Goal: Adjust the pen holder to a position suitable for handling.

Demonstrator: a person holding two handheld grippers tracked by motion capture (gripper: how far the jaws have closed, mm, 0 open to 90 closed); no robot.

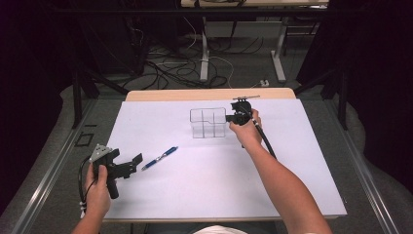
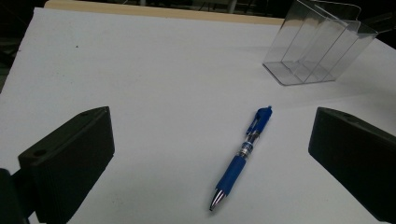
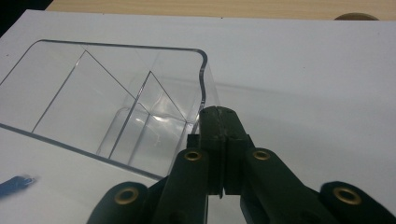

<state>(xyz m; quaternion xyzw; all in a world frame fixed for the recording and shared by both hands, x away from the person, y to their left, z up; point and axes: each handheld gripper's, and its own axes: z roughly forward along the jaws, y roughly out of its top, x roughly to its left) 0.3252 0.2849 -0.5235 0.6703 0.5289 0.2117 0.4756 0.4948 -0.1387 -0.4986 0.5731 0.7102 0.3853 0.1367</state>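
A blue click pen (image 1: 159, 158) (image 2: 240, 156) lies on the white table sheet (image 1: 195, 185), its metal tip toward my left gripper. That left gripper (image 1: 134, 165) (image 2: 210, 126) is open at the sheet's left, just short of the pen, with nothing between its jaws. A clear plastic organiser with dividers (image 1: 208, 123) (image 2: 317, 46) (image 3: 116, 102) stands near the far edge. My right gripper (image 1: 229, 118) (image 3: 219, 114) is shut on the top of its right-hand wall. The pen's blurred end (image 3: 16, 184) also shows in the right gripper view.
The wooden table edge (image 1: 209, 94) runs behind the sheet. Beyond it, cables and desk legs (image 1: 204, 58) cover the floor. Dark curtains flank both sides.
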